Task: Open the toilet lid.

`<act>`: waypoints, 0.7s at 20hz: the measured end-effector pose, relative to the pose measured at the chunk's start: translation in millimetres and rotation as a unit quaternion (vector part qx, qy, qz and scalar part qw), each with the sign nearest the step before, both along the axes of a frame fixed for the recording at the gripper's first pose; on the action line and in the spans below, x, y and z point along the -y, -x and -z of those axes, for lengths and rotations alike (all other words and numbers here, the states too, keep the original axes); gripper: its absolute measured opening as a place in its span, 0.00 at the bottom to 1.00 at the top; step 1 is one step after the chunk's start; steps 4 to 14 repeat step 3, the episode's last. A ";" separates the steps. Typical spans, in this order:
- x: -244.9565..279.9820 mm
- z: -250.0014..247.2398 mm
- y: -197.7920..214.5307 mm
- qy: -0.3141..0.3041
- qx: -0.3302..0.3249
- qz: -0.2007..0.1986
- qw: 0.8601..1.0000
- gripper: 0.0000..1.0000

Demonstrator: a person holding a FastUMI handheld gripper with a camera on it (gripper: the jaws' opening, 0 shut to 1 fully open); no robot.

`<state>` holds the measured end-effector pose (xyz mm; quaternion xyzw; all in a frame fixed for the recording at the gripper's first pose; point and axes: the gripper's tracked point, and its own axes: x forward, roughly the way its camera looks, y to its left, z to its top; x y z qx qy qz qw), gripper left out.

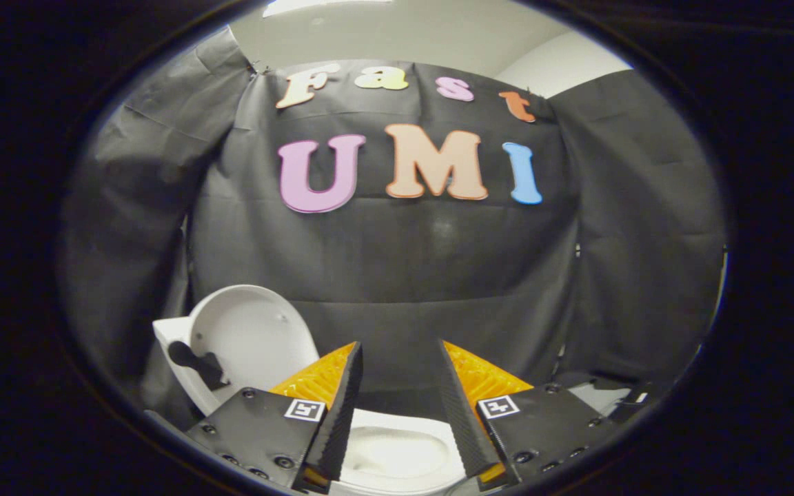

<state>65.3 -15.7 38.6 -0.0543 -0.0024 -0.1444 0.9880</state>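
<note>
Gripper [400, 358] spread wide, nothing between the fingers [342, 413], not touching anything. Toilet lid [252, 337] is already up, standing roughly upright, off to the left just beyond the left finger. A dark hinge piece [194, 362] shows at the lid's lower left. Toilet bowl [397, 451] sits below, visible through the gap between the fingers. Black cloth wall [438, 275] hangs behind, well past the fingertips.

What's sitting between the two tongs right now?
In the gripper view, the open tongs hold nothing; through their gap shows the toilet bowl below. The raised toilet lid stands off to one side.
</note>
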 end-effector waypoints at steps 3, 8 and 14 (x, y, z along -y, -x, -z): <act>39.8 2.9 20.6 0.006 -0.003 0.016 1.000 0.66; 39.8 2.9 20.6 0.006 -0.003 0.016 1.000 0.66; 39.8 2.9 20.6 0.006 -0.003 0.016 1.000 0.66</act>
